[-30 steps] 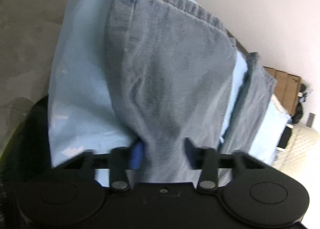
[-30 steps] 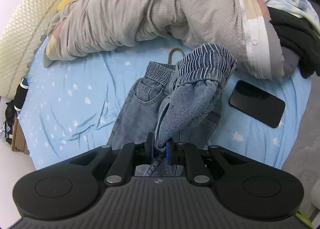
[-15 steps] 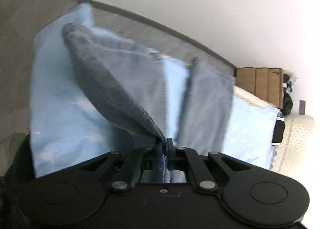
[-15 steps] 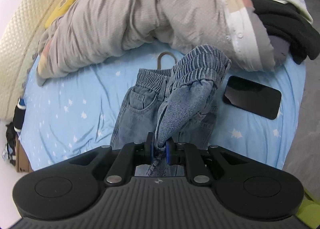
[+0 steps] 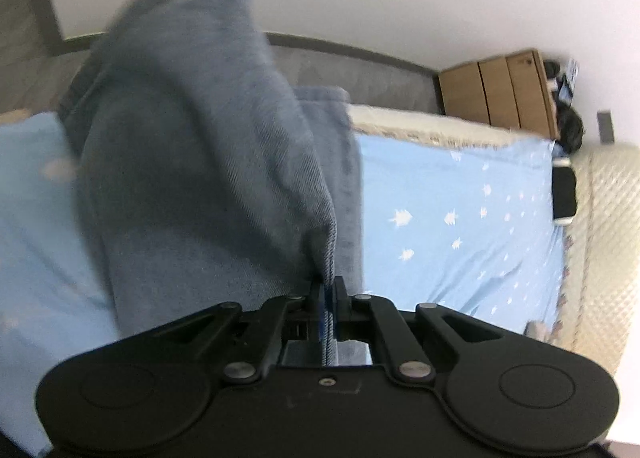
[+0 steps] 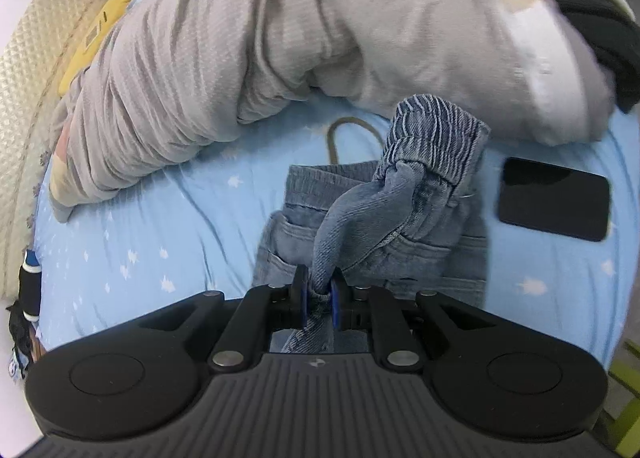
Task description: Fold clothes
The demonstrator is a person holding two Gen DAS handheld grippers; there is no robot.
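A pair of blue denim jeans [image 6: 372, 234] lies on the light blue star-print bed sheet [image 6: 160, 242]. My right gripper [image 6: 319, 290] is shut on a bunched part of the jeans near the elastic waistband [image 6: 436, 137], which is lifted and folded over. My left gripper [image 5: 329, 290] is shut on the hem edge of a jeans leg [image 5: 192, 161], which hangs lifted and blurred in front of the camera. The rest of that leg is hidden behind the raised cloth.
A grey quilt [image 6: 320, 29] is heaped at the back of the bed. A black phone [image 6: 554, 197] lies on the sheet right of the jeans. A hanger hook [image 6: 344, 129] pokes out behind the waistband. Dark clothes [image 6: 600, 17] lie at far right. Cardboard boxes [image 5: 500, 89] stand by the wall.
My left gripper shut on the leg hem and lifted it, swinging toward the bed's head. My right gripper kept its hold and moved closer to the waistband.
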